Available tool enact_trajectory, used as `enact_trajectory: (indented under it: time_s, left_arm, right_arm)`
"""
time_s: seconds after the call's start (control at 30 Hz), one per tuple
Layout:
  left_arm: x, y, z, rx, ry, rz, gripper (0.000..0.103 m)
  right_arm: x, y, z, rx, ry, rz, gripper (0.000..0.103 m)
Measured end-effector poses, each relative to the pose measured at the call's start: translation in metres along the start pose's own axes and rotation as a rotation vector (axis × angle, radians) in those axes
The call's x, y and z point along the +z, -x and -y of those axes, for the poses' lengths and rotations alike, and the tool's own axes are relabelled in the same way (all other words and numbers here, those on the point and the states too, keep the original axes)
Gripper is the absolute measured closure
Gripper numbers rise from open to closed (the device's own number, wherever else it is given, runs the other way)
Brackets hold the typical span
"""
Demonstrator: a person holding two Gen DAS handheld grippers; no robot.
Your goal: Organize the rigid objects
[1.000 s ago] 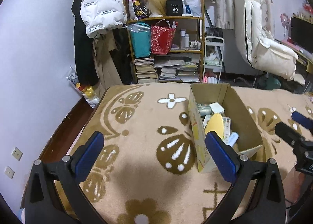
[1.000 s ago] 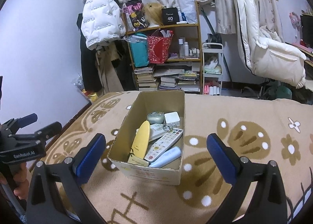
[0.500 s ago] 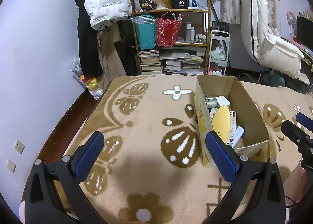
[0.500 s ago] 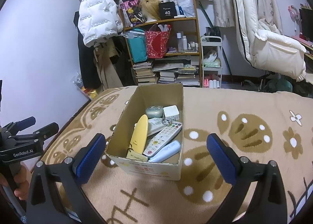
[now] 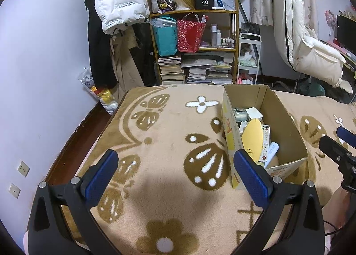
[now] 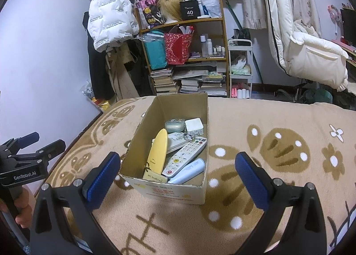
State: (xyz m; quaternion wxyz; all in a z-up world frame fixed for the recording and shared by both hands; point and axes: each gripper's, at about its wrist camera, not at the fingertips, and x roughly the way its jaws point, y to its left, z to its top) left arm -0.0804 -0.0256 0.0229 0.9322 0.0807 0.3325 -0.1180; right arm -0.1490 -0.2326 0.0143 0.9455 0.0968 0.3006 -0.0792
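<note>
Cardboard open-topped brown box of remotes sits lower centre, long axis running away, squarely ahead of the wide-open, empty right gripper, while the equally wide left gripper sees it lower right

A tan flower-patterned blanket covers the bed, and an open cardboard box sits on it.

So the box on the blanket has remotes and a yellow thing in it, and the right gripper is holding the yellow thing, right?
Not quite. The right gripper is open and holds nothing; the right wrist view shows the yellow thing lying in the box beside the remotes. The box does sit on the blanket.
</note>
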Motion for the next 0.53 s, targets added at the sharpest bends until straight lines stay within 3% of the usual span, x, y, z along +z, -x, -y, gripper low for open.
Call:
enact_trajectory:
  time_s: [0.53]
  left_arm:
    - [-0.0012,-0.0009,-0.0009,0.003,-0.005,0.001,0.001]
  right_arm:
    - [0.0002,0.0002,0.0001,0.001,0.000,0.000,0.000]
